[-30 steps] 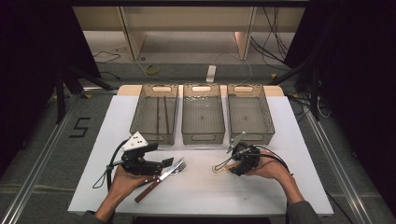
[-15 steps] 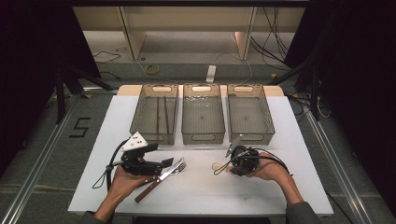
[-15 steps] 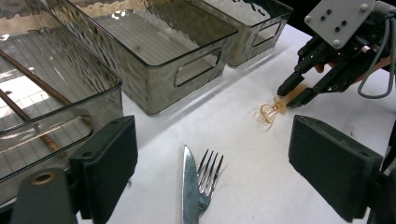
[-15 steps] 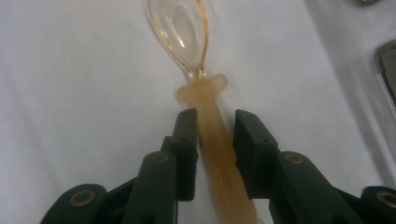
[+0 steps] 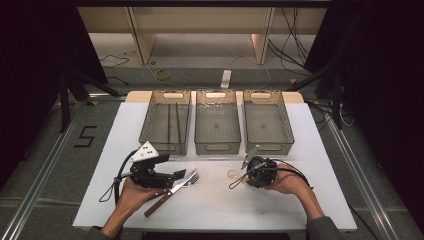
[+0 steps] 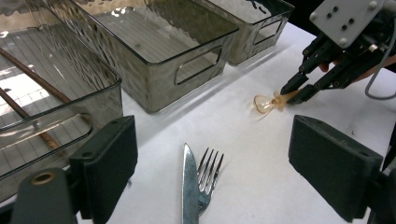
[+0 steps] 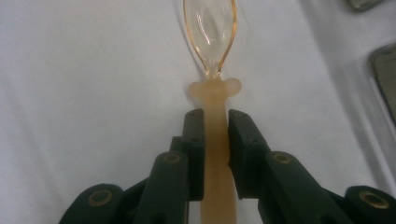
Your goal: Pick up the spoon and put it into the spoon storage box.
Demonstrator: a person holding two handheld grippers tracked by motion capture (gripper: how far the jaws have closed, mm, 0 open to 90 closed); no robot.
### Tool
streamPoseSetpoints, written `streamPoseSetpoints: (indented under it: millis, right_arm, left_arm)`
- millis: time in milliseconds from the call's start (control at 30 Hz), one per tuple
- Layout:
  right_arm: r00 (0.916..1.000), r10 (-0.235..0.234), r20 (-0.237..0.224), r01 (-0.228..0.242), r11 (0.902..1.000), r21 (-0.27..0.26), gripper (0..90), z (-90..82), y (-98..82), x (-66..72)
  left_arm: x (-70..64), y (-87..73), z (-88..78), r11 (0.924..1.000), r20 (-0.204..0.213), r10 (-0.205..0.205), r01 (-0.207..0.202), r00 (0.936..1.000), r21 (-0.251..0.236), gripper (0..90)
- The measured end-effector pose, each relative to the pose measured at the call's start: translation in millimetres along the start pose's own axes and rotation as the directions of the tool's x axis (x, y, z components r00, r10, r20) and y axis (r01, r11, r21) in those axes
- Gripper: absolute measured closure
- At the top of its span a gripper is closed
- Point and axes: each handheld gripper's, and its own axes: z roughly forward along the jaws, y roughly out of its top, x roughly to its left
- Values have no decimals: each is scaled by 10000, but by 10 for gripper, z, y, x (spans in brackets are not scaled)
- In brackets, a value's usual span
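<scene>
White tabletop (image 5: 280, 205) below, my right gripper (image 7: 215, 122) has just been closing, now pinching the amber spoon's (image 7: 212, 56) handle; its long axis runs straight ahead, bowl beyond my fingertips.

We've got a see-through amber spoon (image 7: 211, 56) lying flat on the white table (image 5: 280, 205), bowl up, its pale handle pinched in the right gripper (image 7: 215, 119).

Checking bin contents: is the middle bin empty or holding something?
Empty: the middle bin shows only its bare ribbed floor; the left bin holds two chopsticks.
</scene>
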Motion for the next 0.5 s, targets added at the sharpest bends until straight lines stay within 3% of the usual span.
streamPoseSetpoints:
  millis: [233,500]
  right_arm:
    - [9974,717,-72,-720,9928,-962,781,-145,-52,-91]
    - [9847,1688,-439,-1743,9597,-2204,781,-314,-90,-159]
  left_arm:
    - [5,-4,4,10000,-46,-51,51,10000,42,152]
    - [7,-4,2,10000,-25,-72,72,10000,25,152]
